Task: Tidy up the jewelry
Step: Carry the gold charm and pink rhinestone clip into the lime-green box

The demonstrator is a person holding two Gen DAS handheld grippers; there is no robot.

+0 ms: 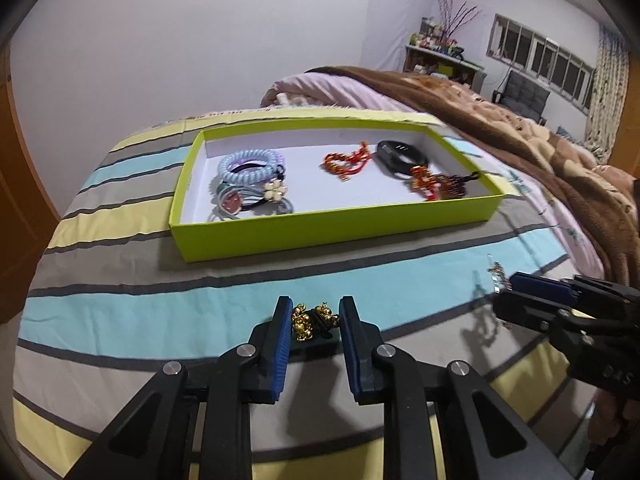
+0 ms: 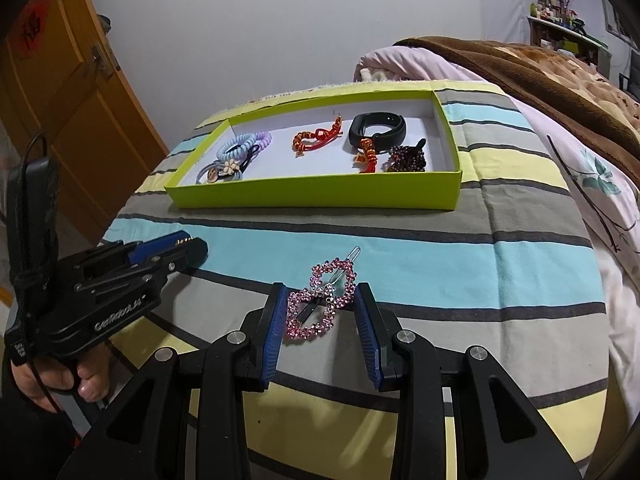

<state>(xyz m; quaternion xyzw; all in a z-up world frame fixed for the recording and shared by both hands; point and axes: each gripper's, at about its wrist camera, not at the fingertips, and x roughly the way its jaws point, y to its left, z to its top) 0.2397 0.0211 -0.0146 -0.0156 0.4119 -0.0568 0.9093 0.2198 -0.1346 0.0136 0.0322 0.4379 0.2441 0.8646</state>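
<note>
Left wrist view: my left gripper (image 1: 316,320) squeezes the gold bell piece (image 1: 314,317); my right gripper (image 2: 320,312) grips the pink clip (image 2: 322,300). Both go in the green box (image 1: 320,236) at twelve o'clock.

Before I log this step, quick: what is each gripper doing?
Left gripper: closed on the gold bell piece.
Right gripper: closed on the pink rhinestone hair clip.
</note>
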